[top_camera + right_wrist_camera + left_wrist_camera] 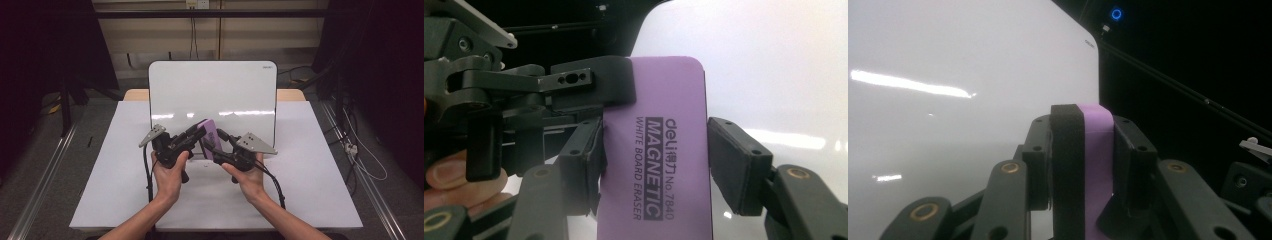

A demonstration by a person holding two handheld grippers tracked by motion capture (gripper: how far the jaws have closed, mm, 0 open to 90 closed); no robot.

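The purple eraser (208,134) is held in the air in front of the whiteboard (212,90). The left gripper (199,133) is clamped on it; the right gripper (216,142) has its jaws apart around it, one touching.

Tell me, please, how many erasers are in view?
1. The purple eraser is held in front of the whiteboard, clamped in the left claw; the right claw stands open around it.

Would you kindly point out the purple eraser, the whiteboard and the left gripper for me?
purple eraser (669,150), right gripper view, its printed face.
whiteboard (212,87), high view, its bare white surface.
left gripper (1082,125), left gripper view, between its fingertips.
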